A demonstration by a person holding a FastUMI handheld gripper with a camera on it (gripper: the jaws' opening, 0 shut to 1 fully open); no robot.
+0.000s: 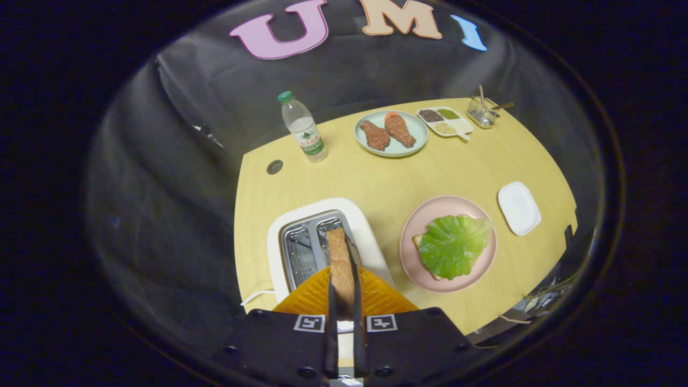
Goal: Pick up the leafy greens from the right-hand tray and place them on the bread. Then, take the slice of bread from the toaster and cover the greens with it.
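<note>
Pinching a slice of bread [341,263] edge-on, the gripper [344,290] has its fingers nearly closed, one on each flat face of the slice. Slice stands upright between the fingers, above the right slot of the white toaster [371,236]; whether its far end is inside the slot, cannot tell. Toaster sits just ahead of the fingers on the yellow table [387,177]. Right of the toaster, a pink plate [414,258] holds another bread slice [418,243] with the leafy greens [454,244] lying on top, covering most of it. Small white tray [518,208] just right of that plate. Beyond, a pale green plate [365,142] with two brown meat pieces [387,131], a divided dish of grains [445,121], a clear holder with utensils [481,112], and a water bottle [303,128] standing left of them.
</note>
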